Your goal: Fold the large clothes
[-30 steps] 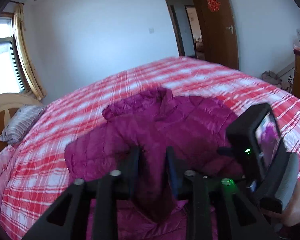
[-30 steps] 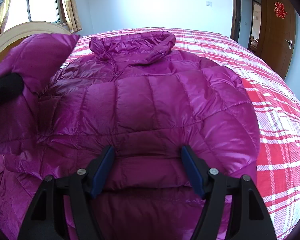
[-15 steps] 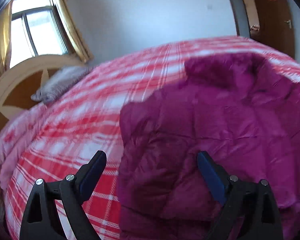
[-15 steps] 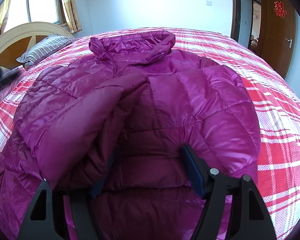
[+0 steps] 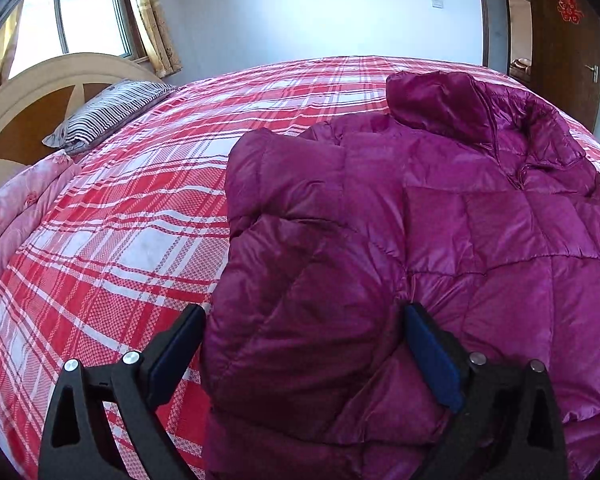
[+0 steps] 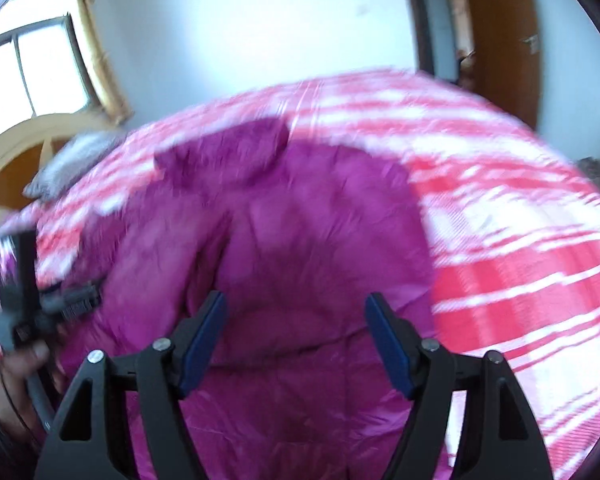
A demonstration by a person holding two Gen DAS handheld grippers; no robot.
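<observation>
A padded jacket [image 5: 440, 240] lies spread on a bed [image 5: 140, 248], its collar toward the far edge of the bed and its body reaching to the near edge, with one sleeve [image 5: 300, 280] folded over its left side. A pillow [image 5: 108, 110] rests at the bed's far left corner against the headboard [image 5: 28, 92], and a rolled quilt [image 5: 16, 208] lies along the bed's left edge just in front of the pillow. Behind the headboard is a window [image 5: 88, 12] with a curtain [image 5: 152, 20] to its right, and a door [image 5: 564, 40] stands beyond the bed's far right corner.
</observation>
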